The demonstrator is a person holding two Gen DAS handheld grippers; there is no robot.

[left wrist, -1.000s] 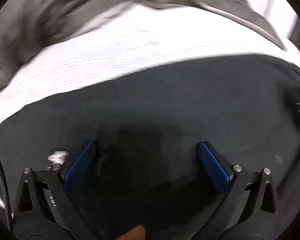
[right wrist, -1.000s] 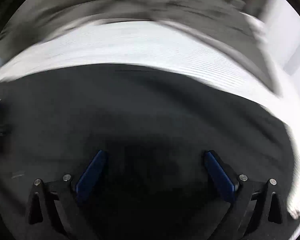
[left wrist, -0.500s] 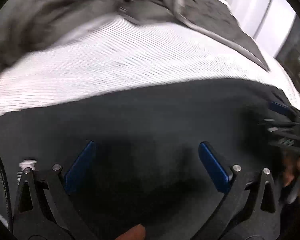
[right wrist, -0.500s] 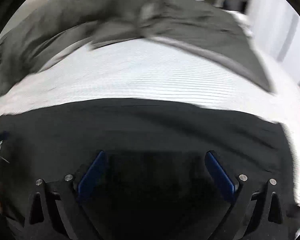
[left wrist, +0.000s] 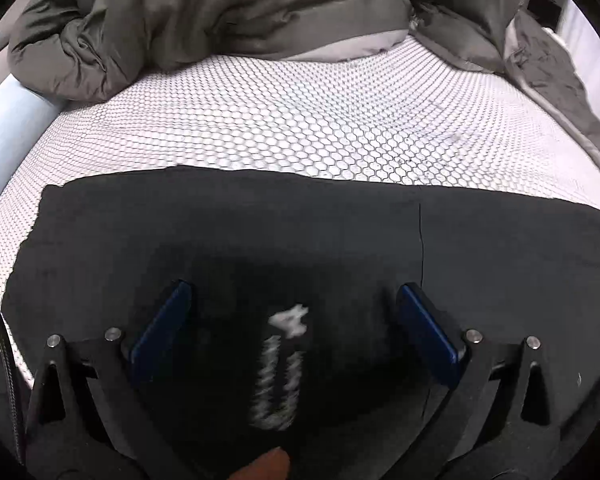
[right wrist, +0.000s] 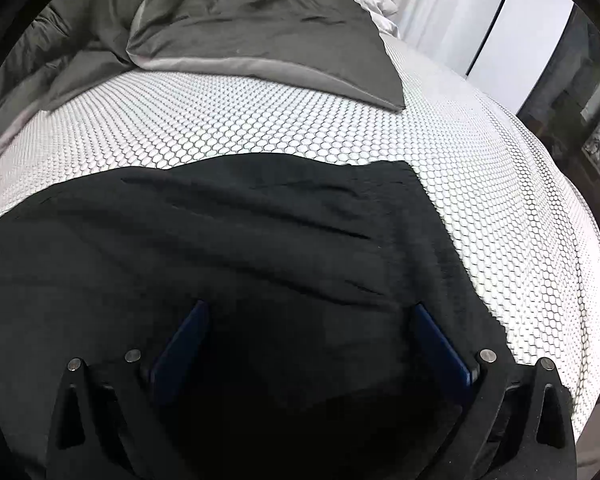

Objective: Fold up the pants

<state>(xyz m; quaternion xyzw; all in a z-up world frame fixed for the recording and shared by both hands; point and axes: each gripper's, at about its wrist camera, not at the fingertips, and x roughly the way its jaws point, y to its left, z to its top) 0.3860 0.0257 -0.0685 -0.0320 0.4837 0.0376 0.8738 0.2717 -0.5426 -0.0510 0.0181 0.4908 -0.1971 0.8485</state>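
1. Lying flat on the white honeycomb-pattern mattress (left wrist: 300, 128), the black pants (left wrist: 340, 232) ran as a wide band across both views; long axis went side to side, crosswise to both grippers' fingers.
2. Left view: a square cloth end sat at far left, a seam line ran just right of centre, and white print (left wrist: 284, 364) showed btwn the fingers.
3. Right view: pants (right wrist: 220, 240) ended at a corner on the right, w/ some creases across the cloth.
4. Left gripper (left wrist: 296, 332): jaws spread wide, nothing held, low over the cloth; contact couldn't be told.
5. Right gripper (right wrist: 312, 348): same, jaws apart & empty, over the pants' right part.
6. Judgement: each gripper was nearest its own end, so the next fold prob. means pinching an edge or end and carrying it across.
7. Beyond: rumpled grey duvet (left wrist: 220, 12) and a grey pillow (right wrist: 260, 28) at the far side, well apart from the pants.
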